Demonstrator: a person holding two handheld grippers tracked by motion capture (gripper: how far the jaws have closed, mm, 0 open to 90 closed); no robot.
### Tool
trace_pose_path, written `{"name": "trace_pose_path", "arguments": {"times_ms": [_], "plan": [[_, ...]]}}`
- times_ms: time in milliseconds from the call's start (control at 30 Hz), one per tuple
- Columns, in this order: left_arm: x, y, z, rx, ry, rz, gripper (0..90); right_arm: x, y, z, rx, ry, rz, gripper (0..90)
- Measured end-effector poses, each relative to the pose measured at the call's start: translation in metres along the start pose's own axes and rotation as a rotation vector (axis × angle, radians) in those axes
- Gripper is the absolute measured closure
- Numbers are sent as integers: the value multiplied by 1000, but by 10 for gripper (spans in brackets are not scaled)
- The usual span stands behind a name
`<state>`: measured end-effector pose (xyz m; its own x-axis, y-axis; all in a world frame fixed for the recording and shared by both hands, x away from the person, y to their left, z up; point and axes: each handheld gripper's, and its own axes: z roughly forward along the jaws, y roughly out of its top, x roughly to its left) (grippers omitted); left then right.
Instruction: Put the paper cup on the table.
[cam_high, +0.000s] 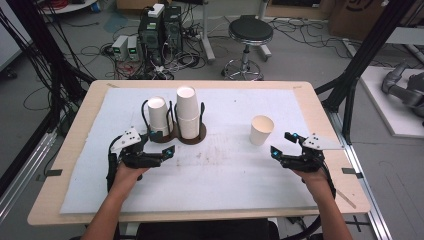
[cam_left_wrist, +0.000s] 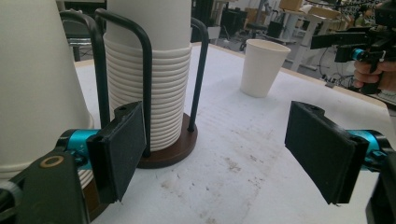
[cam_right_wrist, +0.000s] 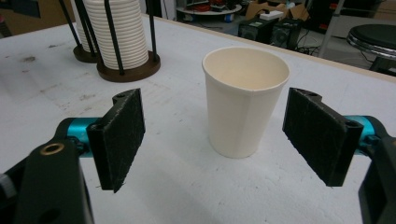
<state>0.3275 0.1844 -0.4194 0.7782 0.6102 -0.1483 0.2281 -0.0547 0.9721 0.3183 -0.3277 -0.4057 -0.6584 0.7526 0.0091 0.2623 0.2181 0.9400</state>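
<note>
**Holding both claws released near a lone paper cup**

Facing the single paper cup (cam_right_wrist: 246, 100), our right claw (cam_right_wrist: 215, 135) is released, its pads spread wide with the cup upright just beyond them, touching neither. Our left claw (cam_left_wrist: 219, 144) is likewise released and empty, its left pad just beside the wire cup holder (cam_left_wrist: 148, 70) loaded with stacked cups (cam_left_wrist: 168, 88). The lone cup stands on the white mat (cam_high: 225, 170) covering the counter (cam_high: 80, 125), well apart from both holders, toward the right.
</note>
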Motion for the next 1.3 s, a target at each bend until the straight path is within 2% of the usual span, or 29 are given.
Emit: {"name": "trace_pose_path", "arguments": {"times_ms": [500,1033,1300], "plan": [[-1,1,-4,-11,-5,1,205,8,3,0,-8,0,-3,216],[-1,1,-4,-14,-11,1,205,7,3,-4,-21,-8,0,215],[2,-1,-3,-12,-1,-7,205,4,2,-3,-17,-12,8,216]]}}
